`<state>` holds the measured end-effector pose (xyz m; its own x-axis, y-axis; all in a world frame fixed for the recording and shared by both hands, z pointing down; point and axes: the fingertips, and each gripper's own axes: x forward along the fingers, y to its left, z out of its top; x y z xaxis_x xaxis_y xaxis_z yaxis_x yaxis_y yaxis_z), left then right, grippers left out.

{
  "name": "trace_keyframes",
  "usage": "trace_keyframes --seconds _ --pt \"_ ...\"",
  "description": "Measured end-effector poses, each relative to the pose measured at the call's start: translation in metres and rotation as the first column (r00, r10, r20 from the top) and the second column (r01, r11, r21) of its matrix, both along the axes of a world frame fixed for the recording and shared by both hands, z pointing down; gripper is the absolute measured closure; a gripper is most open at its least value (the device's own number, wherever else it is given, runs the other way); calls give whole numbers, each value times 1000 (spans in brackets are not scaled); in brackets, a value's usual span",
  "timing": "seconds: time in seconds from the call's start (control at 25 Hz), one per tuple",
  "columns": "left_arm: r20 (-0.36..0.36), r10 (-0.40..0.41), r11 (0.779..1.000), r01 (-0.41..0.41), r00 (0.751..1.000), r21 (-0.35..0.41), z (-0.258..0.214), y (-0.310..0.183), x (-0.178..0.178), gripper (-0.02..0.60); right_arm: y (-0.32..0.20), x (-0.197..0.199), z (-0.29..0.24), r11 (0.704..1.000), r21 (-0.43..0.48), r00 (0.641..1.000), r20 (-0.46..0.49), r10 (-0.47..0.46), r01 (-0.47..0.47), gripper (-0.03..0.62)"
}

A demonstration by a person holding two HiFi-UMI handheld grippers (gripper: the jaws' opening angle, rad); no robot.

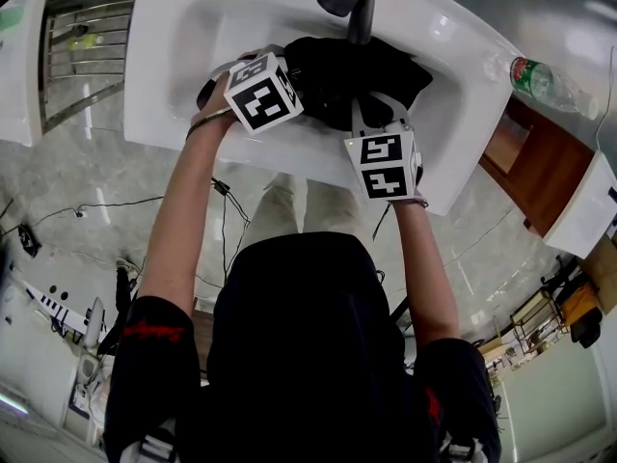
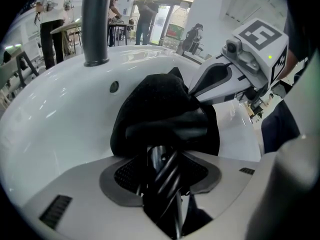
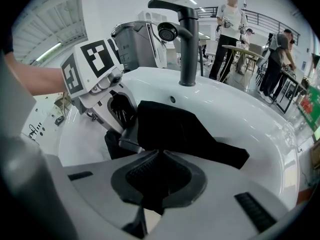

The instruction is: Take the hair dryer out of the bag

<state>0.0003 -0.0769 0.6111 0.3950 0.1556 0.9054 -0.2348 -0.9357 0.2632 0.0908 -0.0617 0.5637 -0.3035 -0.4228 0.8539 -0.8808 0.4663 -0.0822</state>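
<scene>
Hair dryer (image 2: 162,170): one. Only a glossy black part shows, just outside the bag's mouth, and I take it for the dryer; the rest sits inside. Bag (image 1: 352,75): one, black cloth, lying in the far half of the sink (image 1: 183,114) beneath the single black faucet (image 1: 362,13).

Left gripper (image 3: 125,127): my jaws are closed on that glossy part at the bag's left end. Right gripper (image 3: 151,196): jaws clamped on a fold of the bag's cloth, near side.

Step in hand, as I judge it: extraction just begun. Next I must hold the bag down with the right and draw the left away steadily, lest the cloth drag along. One plastic bottle (image 1: 540,83) lies far right.
</scene>
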Motion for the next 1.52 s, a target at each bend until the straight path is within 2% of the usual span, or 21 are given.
trace_keyframes --seconds 0.28,0.64,1.0,1.2,1.52 --pt "-23 36 999 -37 999 -23 -5 6 -1 364 -2 1 5 1000 -25 1000 6 18 -18 551" --pt "-30 43 999 -44 999 -28 -12 7 -6 364 -12 -3 3 998 -34 999 21 47 -46 551" --pt "-9 54 999 -54 998 -3 -17 8 -16 364 -13 -4 5 998 -45 999 13 52 -51 551" --pt "8 56 998 -56 998 16 -24 6 -23 364 -16 -5 0 994 -52 994 56 94 -91 551" --pt "17 28 998 -29 999 52 -40 6 -34 364 -16 -9 -13 994 -44 990 87 108 -104 551"
